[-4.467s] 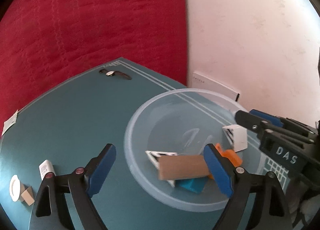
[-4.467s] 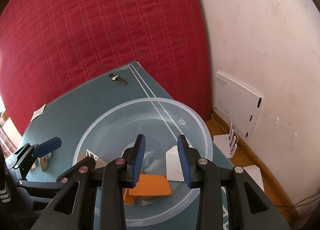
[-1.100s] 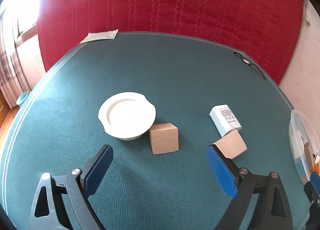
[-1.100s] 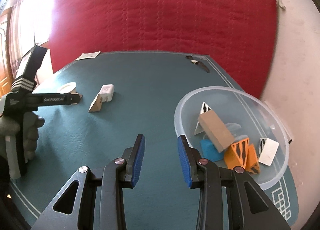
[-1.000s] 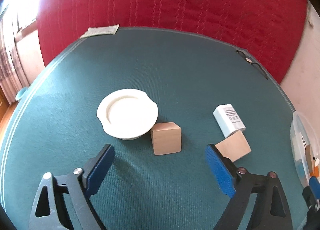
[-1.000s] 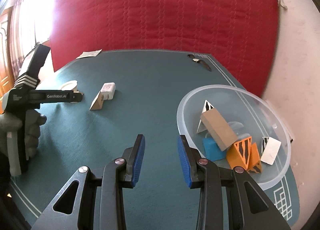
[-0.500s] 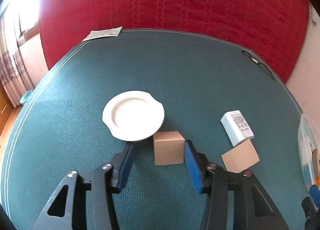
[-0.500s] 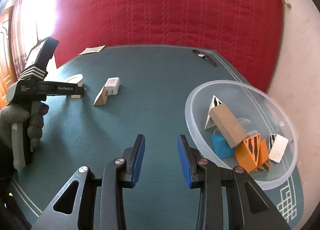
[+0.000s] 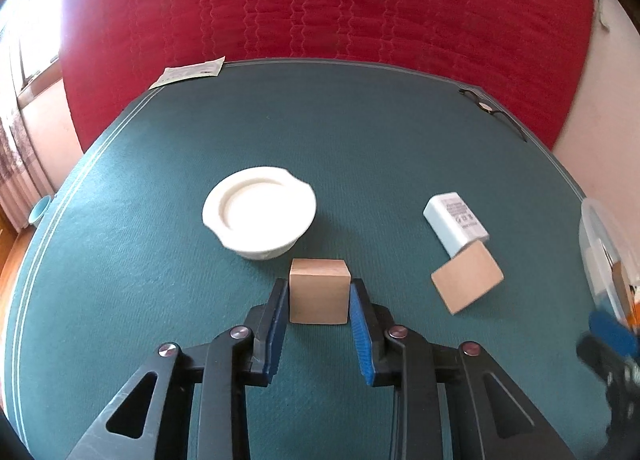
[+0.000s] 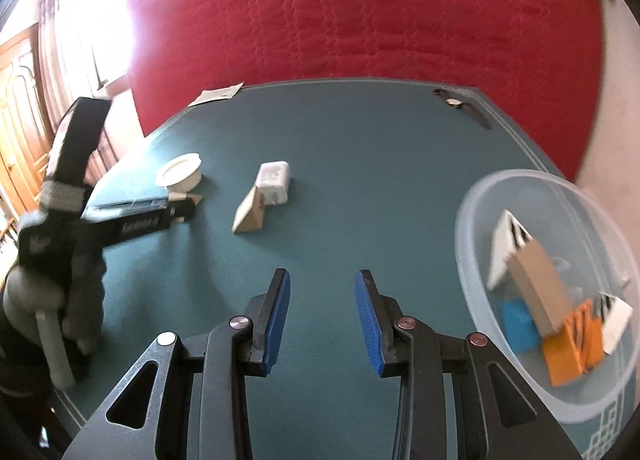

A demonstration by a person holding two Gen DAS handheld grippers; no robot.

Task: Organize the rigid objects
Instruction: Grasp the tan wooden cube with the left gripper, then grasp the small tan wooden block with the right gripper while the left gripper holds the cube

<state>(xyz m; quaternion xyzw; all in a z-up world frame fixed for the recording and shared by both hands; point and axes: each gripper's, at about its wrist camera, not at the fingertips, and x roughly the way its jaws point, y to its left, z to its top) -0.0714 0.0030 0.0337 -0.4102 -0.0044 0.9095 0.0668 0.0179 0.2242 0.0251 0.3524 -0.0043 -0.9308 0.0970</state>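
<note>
My left gripper (image 9: 319, 292) is shut on a tan wooden cube (image 9: 319, 292) that rests on the green table, its blue pads against both sides. A tan wedge block (image 9: 467, 280) and a white adapter (image 9: 456, 222) lie to the right. My right gripper (image 10: 322, 300) is open and empty above the table. In the right wrist view the left gripper (image 10: 182, 208) shows at the left beside the white lid, and the wedge (image 10: 250, 216) and the adapter (image 10: 274, 182) lie mid-table. A clear plastic bowl (image 10: 472, 228) at the right holds several blocks.
A white round lid (image 9: 259, 216) sits just behind the cube. The bowl's rim (image 9: 596, 236) shows at the right edge of the left wrist view. A paper slip (image 9: 188, 72) and a dark small object (image 9: 490, 110) lie at the far table edge. A red quilt hangs behind.
My left gripper has gone from wide open to closed around the cube and moved forward onto it. The right gripper has drifted slightly, still open.
</note>
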